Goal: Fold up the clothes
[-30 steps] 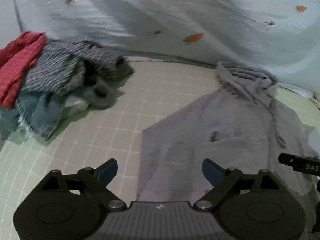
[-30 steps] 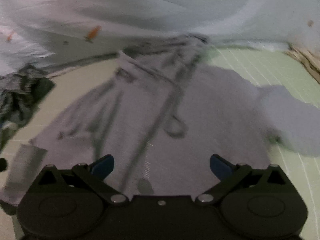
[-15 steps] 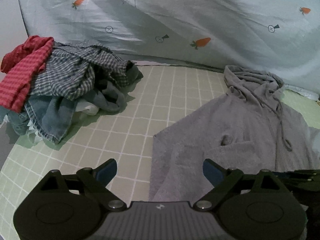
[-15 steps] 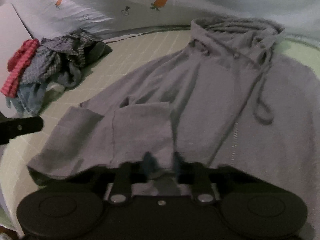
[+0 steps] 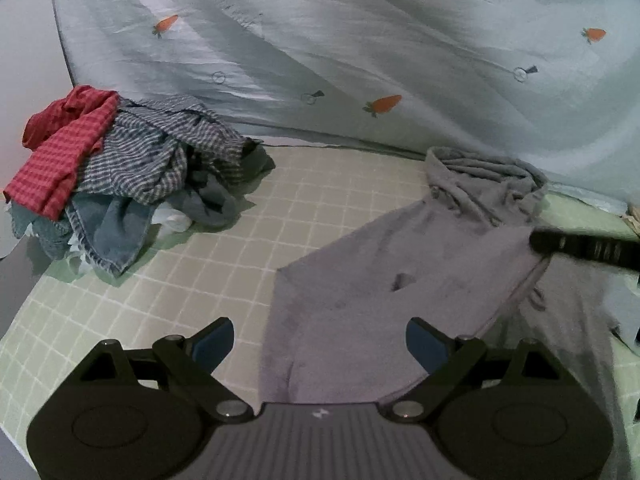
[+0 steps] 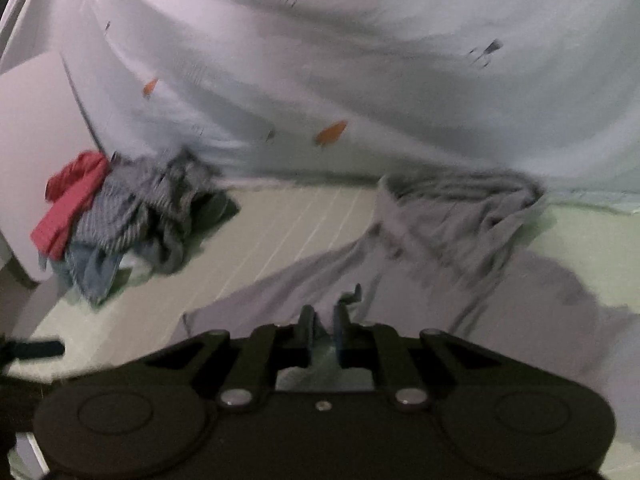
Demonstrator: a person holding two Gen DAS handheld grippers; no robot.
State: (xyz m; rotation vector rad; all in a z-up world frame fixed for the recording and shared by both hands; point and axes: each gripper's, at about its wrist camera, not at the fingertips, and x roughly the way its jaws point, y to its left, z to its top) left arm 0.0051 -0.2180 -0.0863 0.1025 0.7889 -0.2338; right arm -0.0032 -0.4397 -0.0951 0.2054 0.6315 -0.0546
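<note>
The left view alone shows the left gripper (image 5: 320, 340), jaws wide and empty, over the hoodie (image 5: 360, 300) beside the pile (image 5: 132, 184). The blurred right view shows the right gripper (image 6: 322, 320) closing, pinching hoodie fabric.

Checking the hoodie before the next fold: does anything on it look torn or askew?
The grey hoodie has a small dark gap mid-body, either a tear or a pocket opening; the picture cannot settle it. Its hood lies bunched against the blue sheet, not flattened.
</note>
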